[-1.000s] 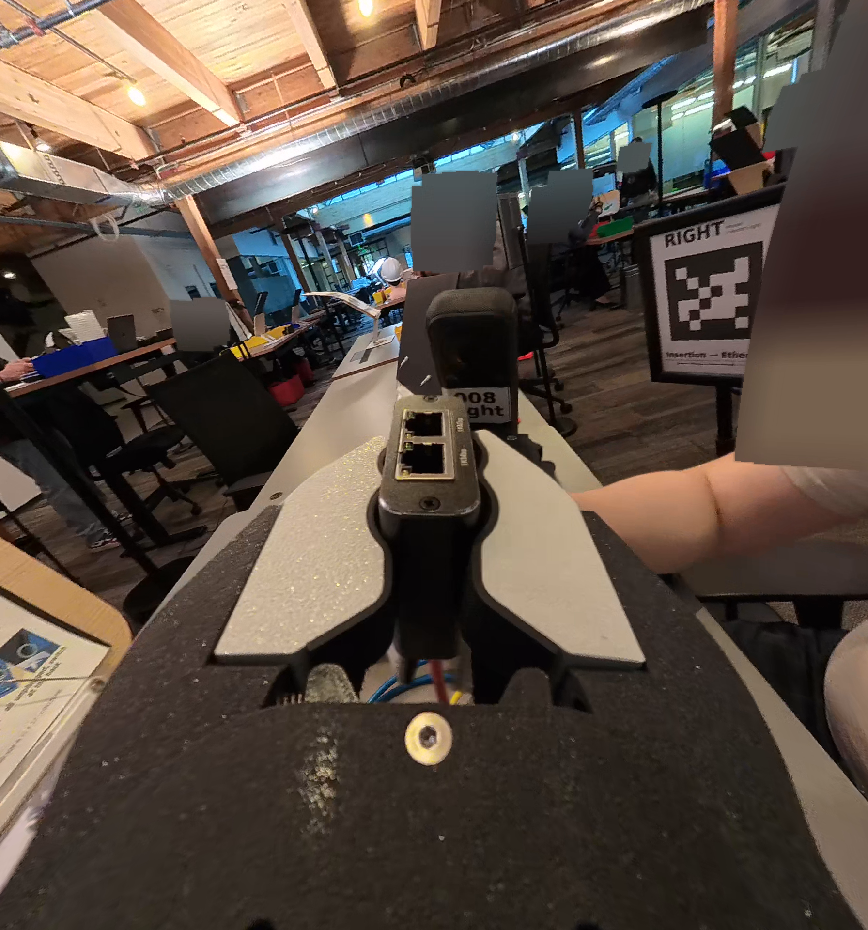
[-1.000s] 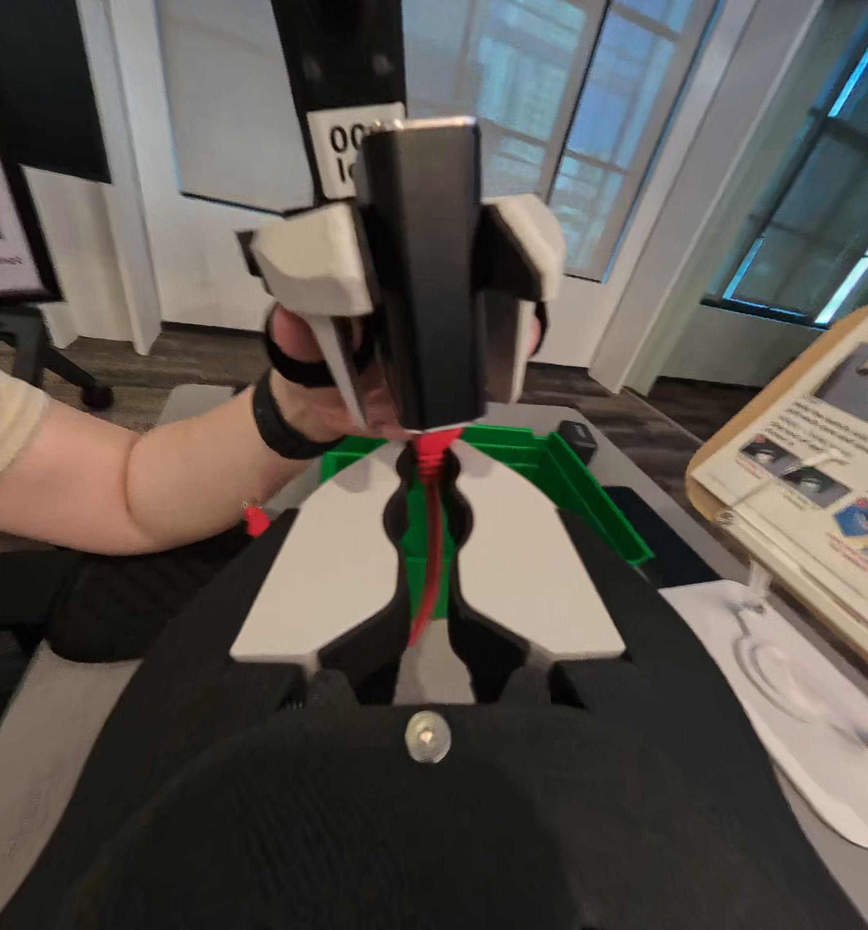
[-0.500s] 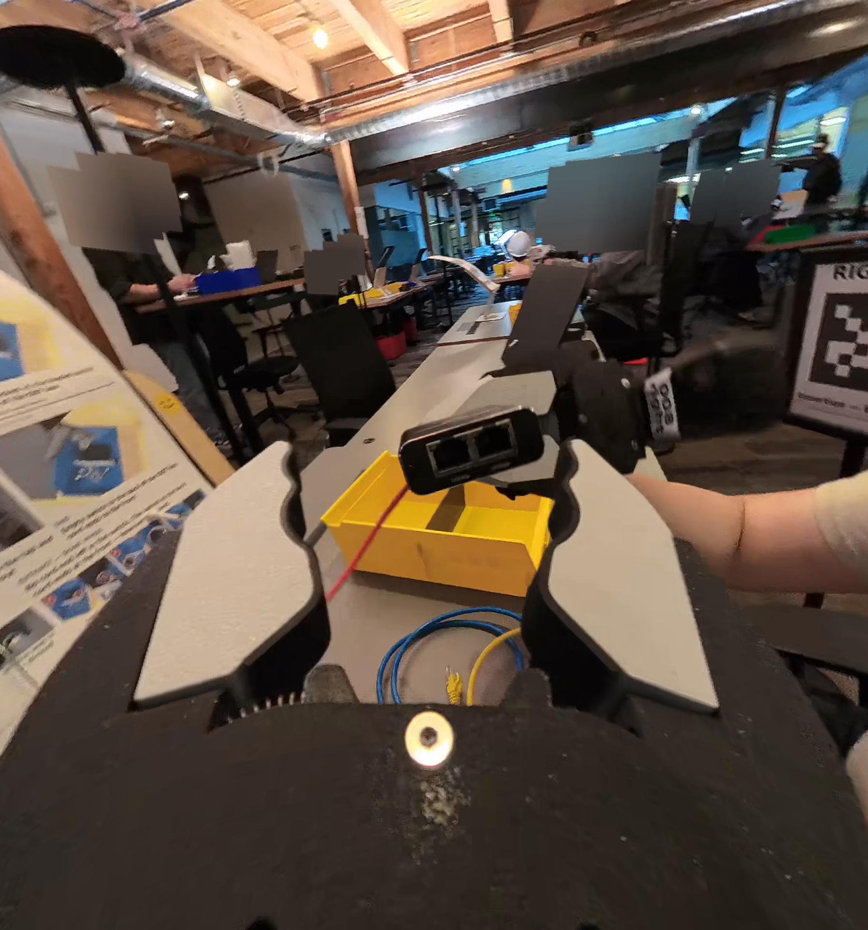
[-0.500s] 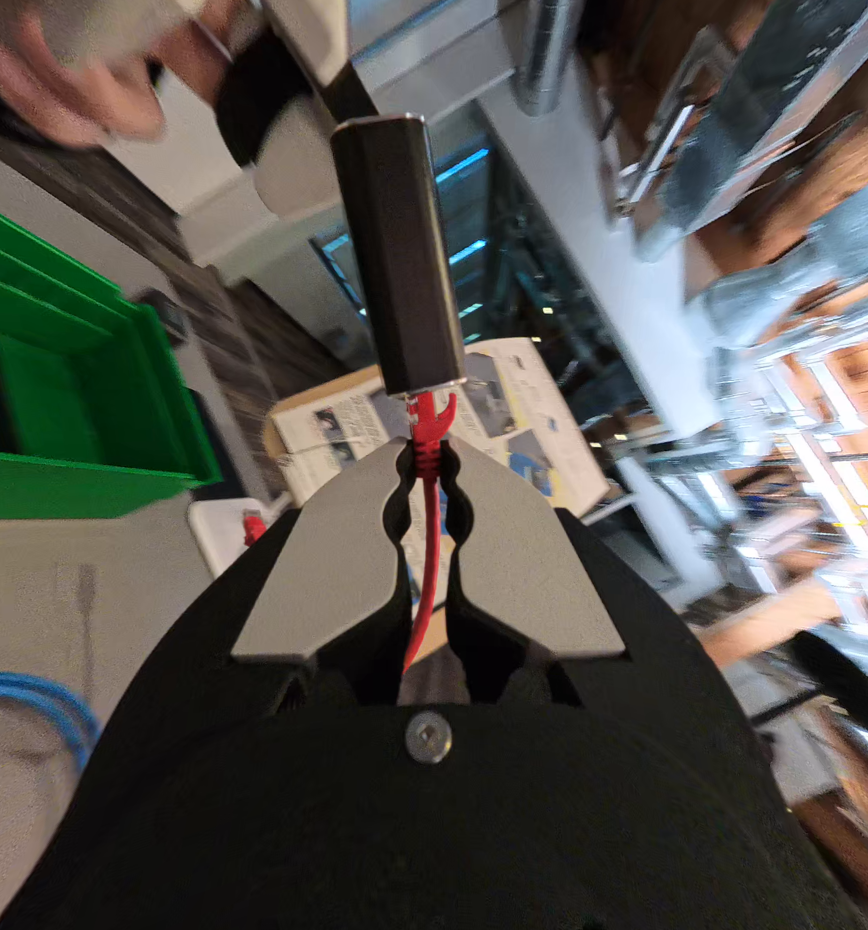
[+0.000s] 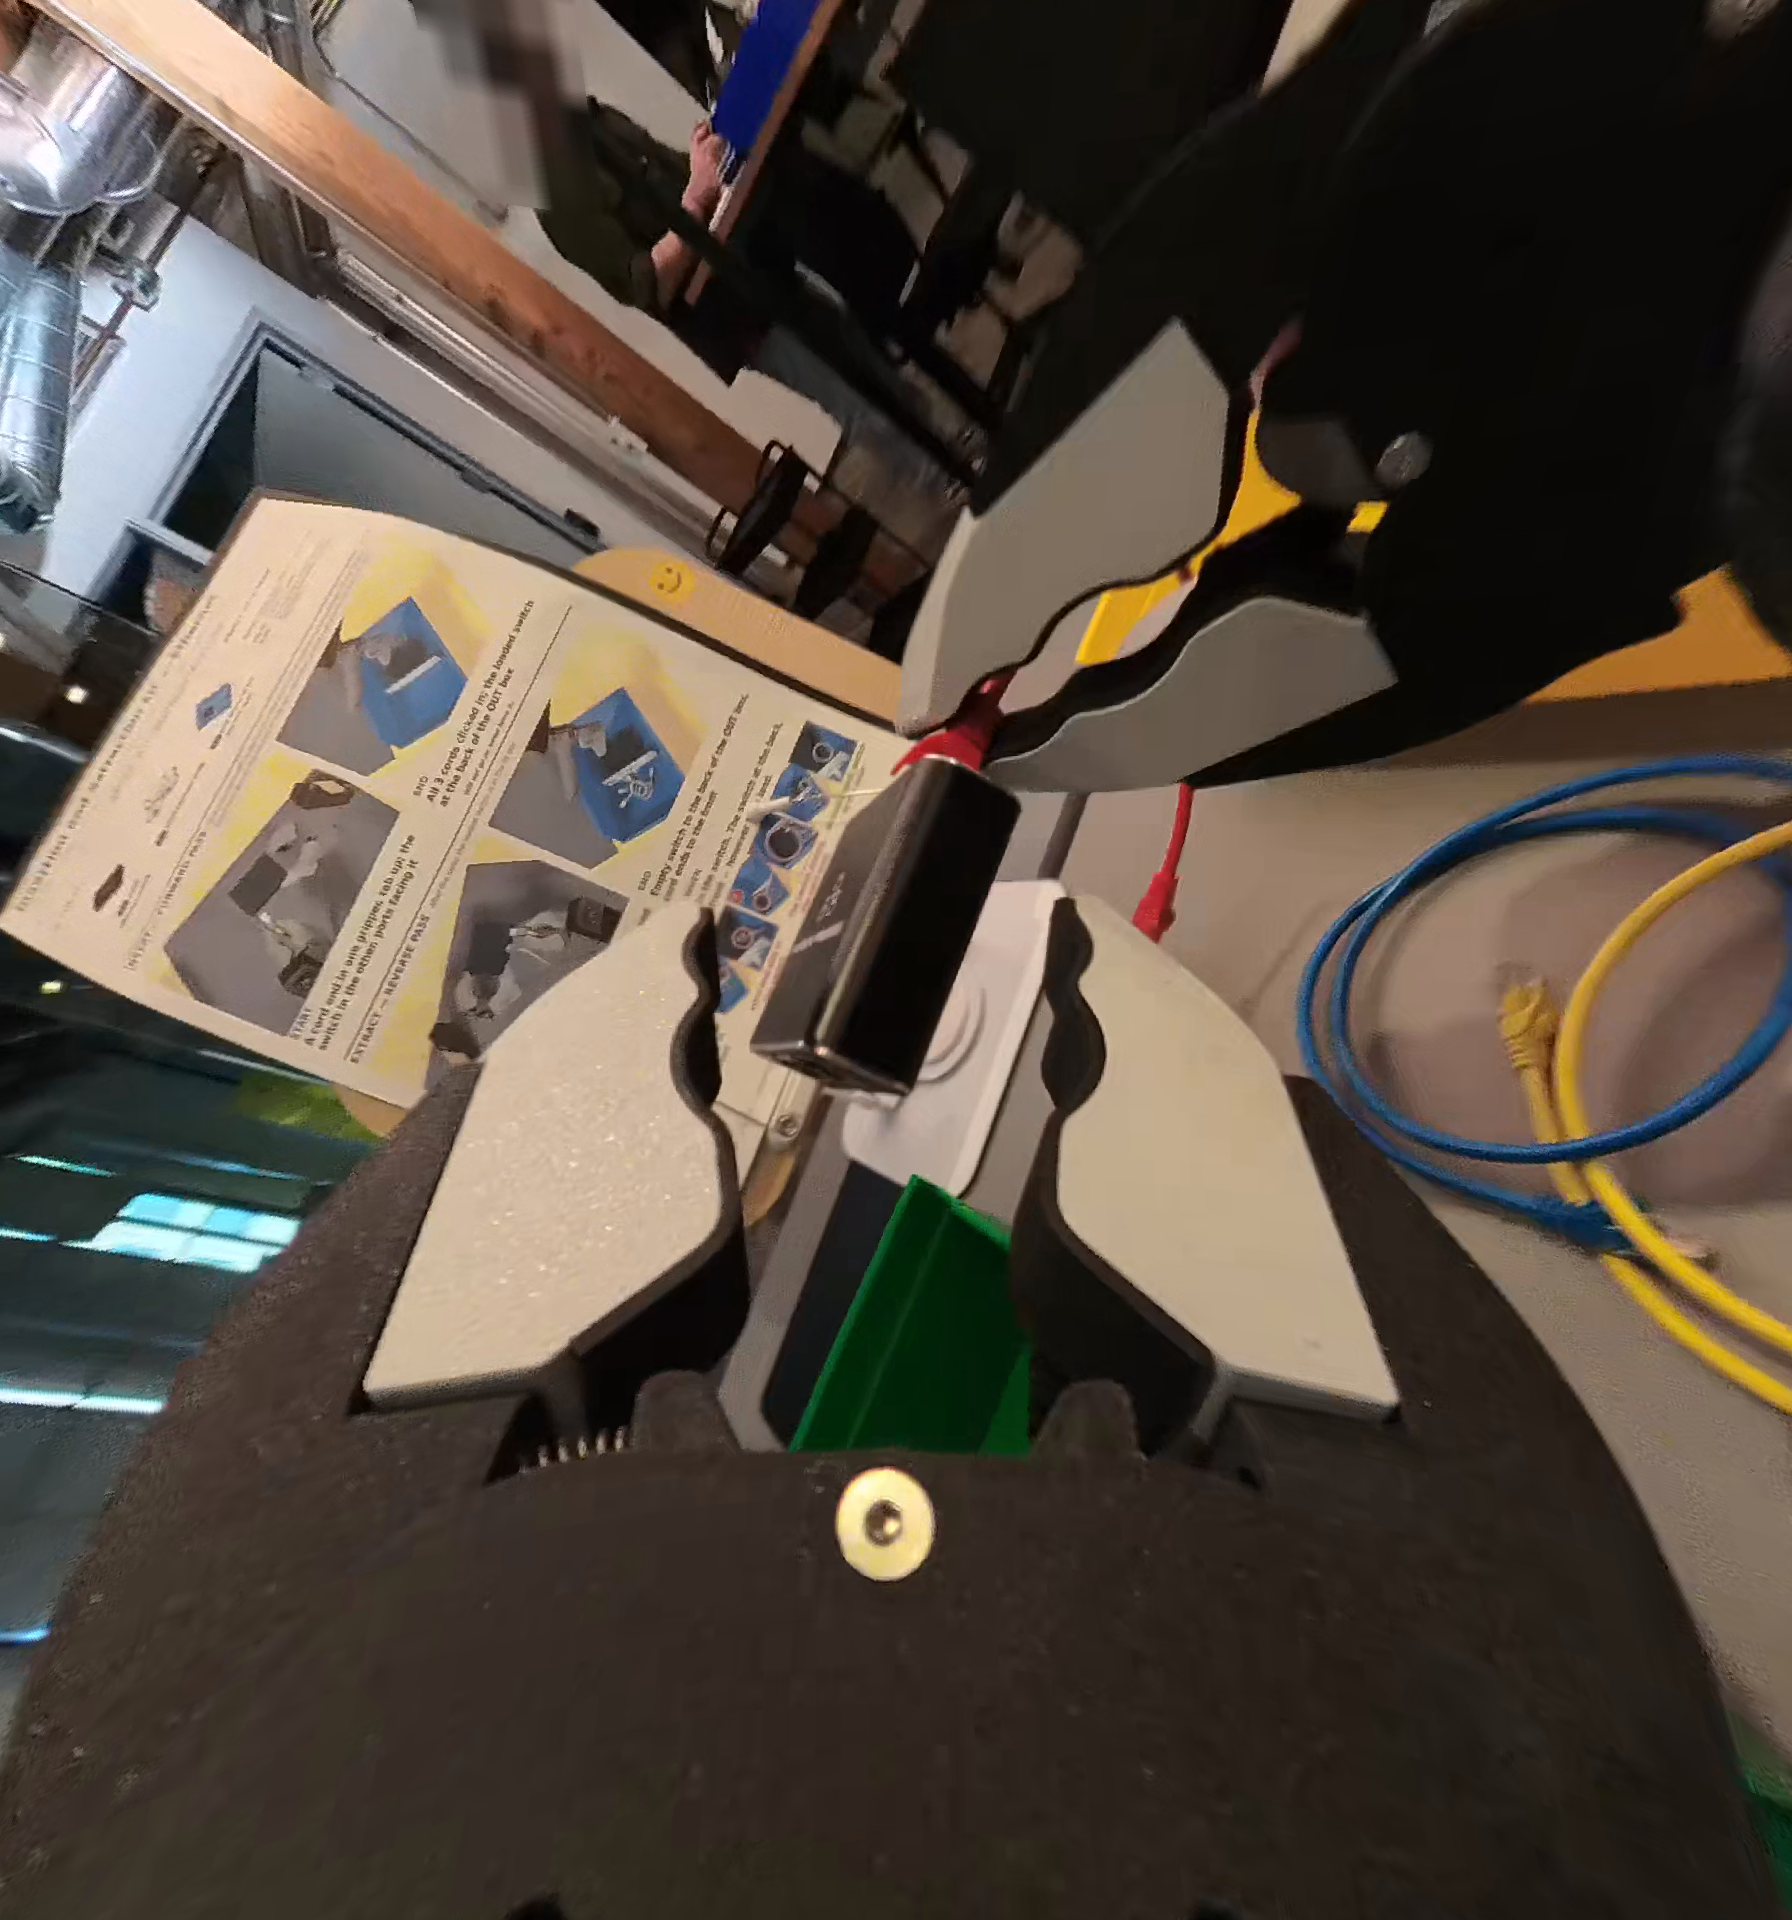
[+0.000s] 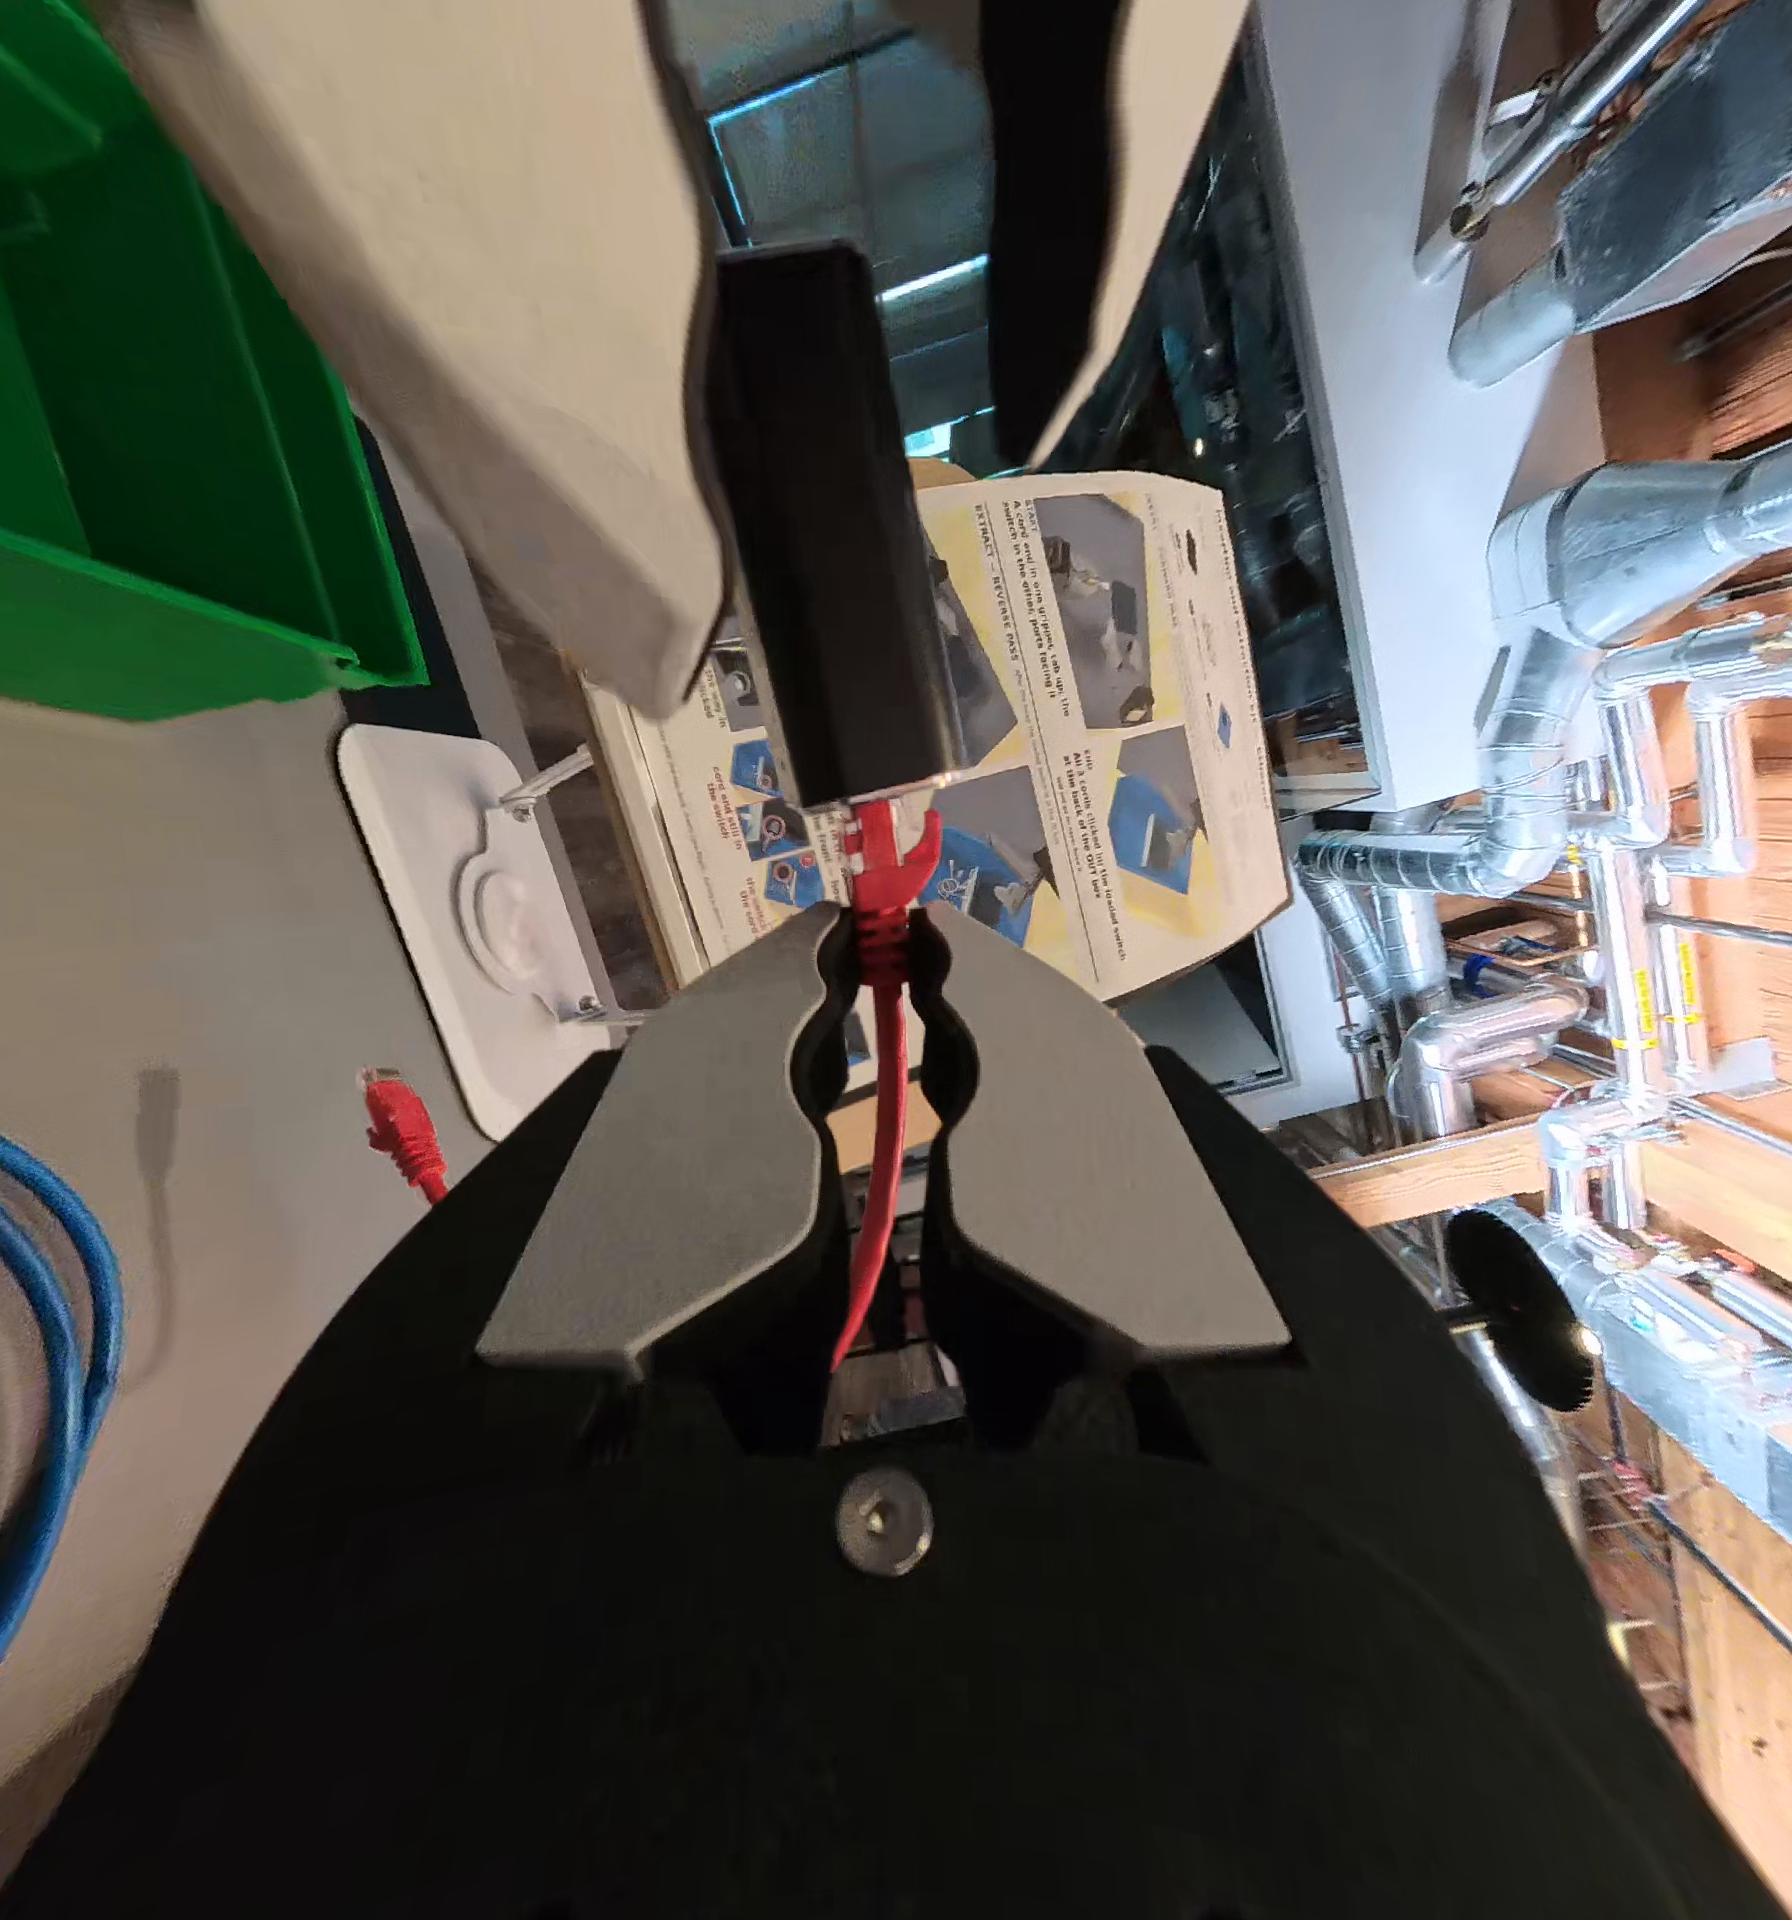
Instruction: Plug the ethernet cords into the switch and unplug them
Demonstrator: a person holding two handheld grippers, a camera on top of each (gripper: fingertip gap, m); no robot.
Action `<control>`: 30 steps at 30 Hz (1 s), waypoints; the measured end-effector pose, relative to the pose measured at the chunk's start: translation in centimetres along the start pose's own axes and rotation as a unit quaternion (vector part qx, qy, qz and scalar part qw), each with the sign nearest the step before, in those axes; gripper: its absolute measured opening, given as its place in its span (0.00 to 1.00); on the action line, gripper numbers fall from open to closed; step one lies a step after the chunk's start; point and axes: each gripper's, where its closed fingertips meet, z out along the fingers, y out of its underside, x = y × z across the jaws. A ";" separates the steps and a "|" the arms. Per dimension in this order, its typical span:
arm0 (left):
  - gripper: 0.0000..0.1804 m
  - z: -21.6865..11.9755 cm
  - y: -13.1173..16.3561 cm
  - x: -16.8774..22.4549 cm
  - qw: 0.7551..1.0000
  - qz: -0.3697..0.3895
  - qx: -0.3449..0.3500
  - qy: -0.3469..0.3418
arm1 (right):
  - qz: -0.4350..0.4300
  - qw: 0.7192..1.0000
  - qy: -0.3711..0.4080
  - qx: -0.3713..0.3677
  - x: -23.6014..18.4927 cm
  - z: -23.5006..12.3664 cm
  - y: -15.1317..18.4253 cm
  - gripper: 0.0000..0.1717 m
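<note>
The black switch (image 5: 876, 935) hangs in the air on the red cord's plug (image 5: 959, 727). My left gripper (image 5: 881, 925) is open, with the switch between its fingertips and a gap showing on both sides. In the right wrist view my right gripper (image 6: 884, 925) is shut on the red plug's ribbed boot (image 6: 879, 940), just below the switch (image 6: 819, 520), and the red cord (image 6: 876, 1195) runs back between its fingers. The left gripper's fingers (image 6: 518, 364) flank the switch there. The right gripper also shows in the left wrist view (image 5: 985, 717).
A blue cable coil (image 5: 1557, 987) and a yellow cable (image 5: 1598, 1122) lie on the grey table (image 5: 1391, 862). The red cord's free plug (image 6: 404, 1132) lies beside a white stand base (image 6: 456, 883). A green bin (image 6: 144, 468) and an instruction sheet (image 5: 404, 790) stand nearby. Some 6 cm of space lies between my two pairs of fingers.
My left gripper let go of the switch, opened wide, then came back around it with narrower jaws. The right gripper kept the red plug and carries the switch. Both views have rolled.
</note>
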 end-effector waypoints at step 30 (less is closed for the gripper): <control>0.15 2.9 0.2 1.4 0.991 0.118 0.050 -0.046 | 0.082 0.977 -0.137 0.140 -0.4 -3.7 -1.8 0.16</control>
